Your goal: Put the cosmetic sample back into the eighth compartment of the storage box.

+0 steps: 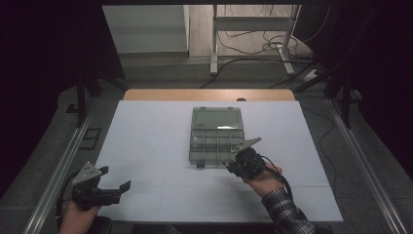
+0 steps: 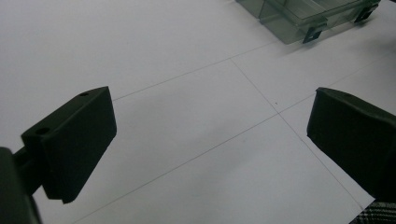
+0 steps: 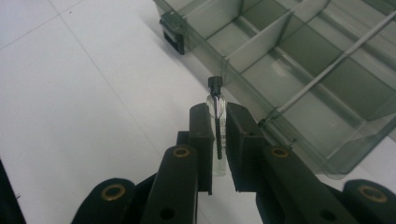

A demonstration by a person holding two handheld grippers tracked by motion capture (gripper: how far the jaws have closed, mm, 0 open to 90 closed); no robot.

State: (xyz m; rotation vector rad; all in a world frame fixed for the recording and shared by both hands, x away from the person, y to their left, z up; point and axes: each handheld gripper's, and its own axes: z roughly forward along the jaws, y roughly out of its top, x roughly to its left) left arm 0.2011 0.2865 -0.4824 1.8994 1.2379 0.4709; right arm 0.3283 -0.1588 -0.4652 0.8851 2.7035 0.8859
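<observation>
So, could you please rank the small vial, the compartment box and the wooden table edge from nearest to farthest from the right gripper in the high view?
1. The small vial, clamped in the right gripper itself.
2. The compartment box, just beyond it and to the left, lid open.
3. The wooden table edge, at the far side, past the box.

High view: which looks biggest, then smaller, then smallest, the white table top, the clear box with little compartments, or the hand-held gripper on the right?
1. White table top, by far the biggest.
2. Clear box.
3. Right hand-held gripper, smallest, though it sits nearer the camera, so it looks bigger than it would beside the box.
</observation>
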